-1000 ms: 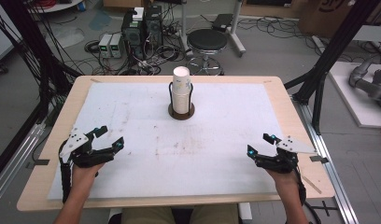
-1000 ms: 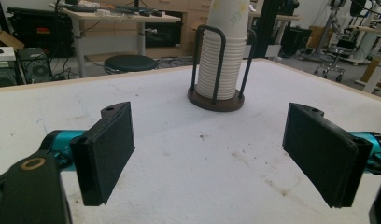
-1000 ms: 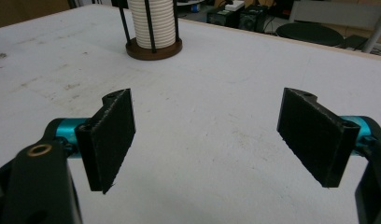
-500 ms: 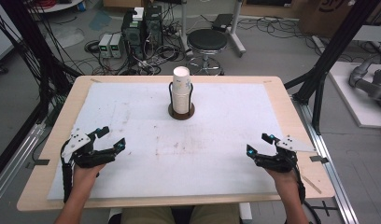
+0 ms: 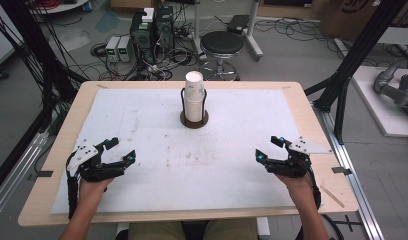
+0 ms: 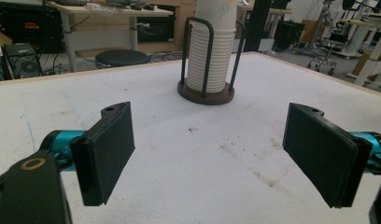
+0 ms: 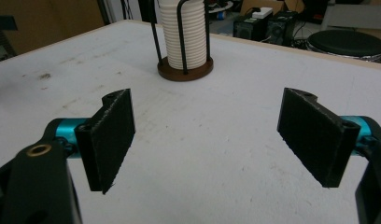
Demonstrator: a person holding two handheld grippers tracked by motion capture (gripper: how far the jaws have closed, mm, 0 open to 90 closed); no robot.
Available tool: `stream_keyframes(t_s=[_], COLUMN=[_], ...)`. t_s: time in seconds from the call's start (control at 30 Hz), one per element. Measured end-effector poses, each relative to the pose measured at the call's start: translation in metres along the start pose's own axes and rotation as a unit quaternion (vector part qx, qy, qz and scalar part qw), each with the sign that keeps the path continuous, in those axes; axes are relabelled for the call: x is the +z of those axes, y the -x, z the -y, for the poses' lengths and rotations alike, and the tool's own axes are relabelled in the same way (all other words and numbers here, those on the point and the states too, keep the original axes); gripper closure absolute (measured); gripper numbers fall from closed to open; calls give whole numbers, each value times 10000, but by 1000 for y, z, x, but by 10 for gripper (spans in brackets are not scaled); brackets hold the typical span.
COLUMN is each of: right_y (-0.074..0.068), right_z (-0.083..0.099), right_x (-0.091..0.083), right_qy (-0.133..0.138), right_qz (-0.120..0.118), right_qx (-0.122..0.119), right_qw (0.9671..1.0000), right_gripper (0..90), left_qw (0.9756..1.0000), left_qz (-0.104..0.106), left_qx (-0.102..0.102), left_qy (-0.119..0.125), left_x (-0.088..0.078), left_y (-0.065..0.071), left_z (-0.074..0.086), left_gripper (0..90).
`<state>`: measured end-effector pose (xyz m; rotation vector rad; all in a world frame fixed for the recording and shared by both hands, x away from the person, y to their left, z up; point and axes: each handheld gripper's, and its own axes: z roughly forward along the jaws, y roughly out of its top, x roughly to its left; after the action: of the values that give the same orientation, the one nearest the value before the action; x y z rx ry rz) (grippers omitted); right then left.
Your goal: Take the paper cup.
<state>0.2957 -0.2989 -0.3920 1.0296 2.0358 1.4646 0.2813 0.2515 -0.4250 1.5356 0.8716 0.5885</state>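
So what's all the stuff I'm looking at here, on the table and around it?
paper cups: one stack, white, in the holder, far middle of the table
cup holder: one, dark round base with black wire uprights
table: one, light wood with a stained white mat
stool: one, black, on the floor beyond the table
computer boxes: several, black and pale, among cables
left gripper: black, open, near left
right gripper: black, open, near right

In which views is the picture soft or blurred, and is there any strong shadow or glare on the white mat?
High view: even light, no glare, only faint shadows under the left tool and right tool. Left gripper view: stack of paper cups fairly sharp, background shelves soft. Right gripper view: white mat brightly lit and slightly washed out, the near pads a little soft.
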Motion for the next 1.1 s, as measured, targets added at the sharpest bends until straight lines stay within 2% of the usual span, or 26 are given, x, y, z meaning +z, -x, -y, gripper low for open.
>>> stream_keyframes(t_s=[0.17,0.3,0.5,0.73,1.1], right_y=[0,-2,-4,-5,-8], right_z=[-13,-35,-60,-79,-118], right_x=[8,22,42,60,99], right_qy=[-6,-59,-96,-194,-310], right_qz=[-100,-325,-530,-619,-766], right_qx=[-56,-260,-293,-359,-488], right_qw=[9999,9991,9981,9972,9954], right_gripper=[196,196,196,197,200], left_qw=[10000,10000,10000,9999,9999], left_qz=[33,51,73,86,135], left_qx=[-17,-30,-33,-37,-48], left_qy=[-27,-30,-38,-55,-64], left_x=[1,2,2,3,6], left_y=[0,0,0,-1,0], left_z=[0,0,1,1,1], left_gripper=[165,165,165,165,165])
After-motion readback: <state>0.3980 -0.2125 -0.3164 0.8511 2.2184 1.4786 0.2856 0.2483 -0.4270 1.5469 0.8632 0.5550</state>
